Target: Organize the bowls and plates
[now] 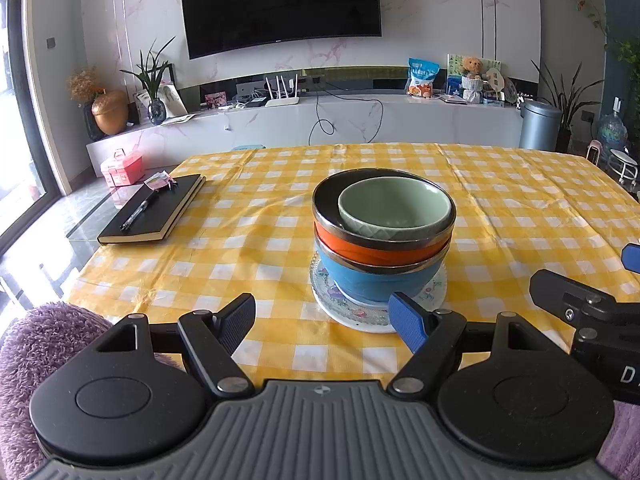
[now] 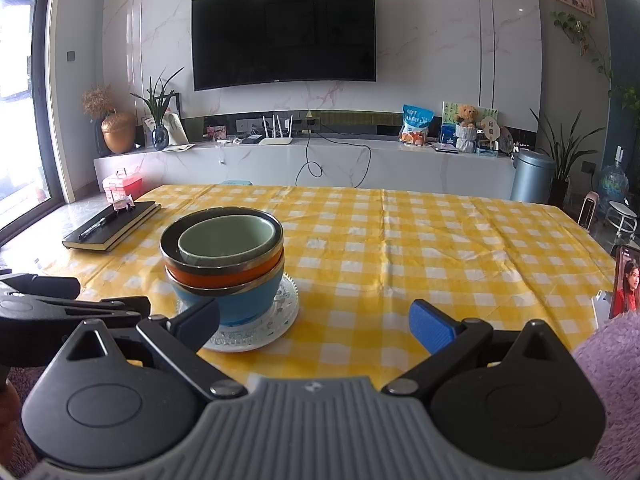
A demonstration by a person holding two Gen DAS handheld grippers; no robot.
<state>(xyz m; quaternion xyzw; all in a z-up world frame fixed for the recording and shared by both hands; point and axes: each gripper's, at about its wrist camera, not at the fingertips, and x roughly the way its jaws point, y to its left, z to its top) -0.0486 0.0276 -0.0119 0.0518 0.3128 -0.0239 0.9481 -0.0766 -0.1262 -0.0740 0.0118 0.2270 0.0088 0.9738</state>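
A stack stands on the yellow checked tablecloth [image 1: 500,208]: a green bowl [image 1: 394,208] inside an orange bowl [image 1: 372,250], inside a blue bowl [image 1: 368,282], on a patterned white plate [image 1: 352,312]. My left gripper [image 1: 326,322] is open and empty, just in front of the plate. In the right wrist view the green bowl [image 2: 226,238], orange bowl [image 2: 216,278], blue bowl [image 2: 252,300] and plate [image 2: 260,332] are at centre left. My right gripper [image 2: 316,324] is open and empty, to the right of the stack, its left finger in front of the plate.
A black notebook [image 1: 160,208] with a pen [image 1: 138,210] lies at the table's left edge. A phone on a stand [image 2: 624,284] is at the right edge. Purple fuzzy sleeves [image 1: 36,352] frame both views. A TV wall and a marble console lie beyond.
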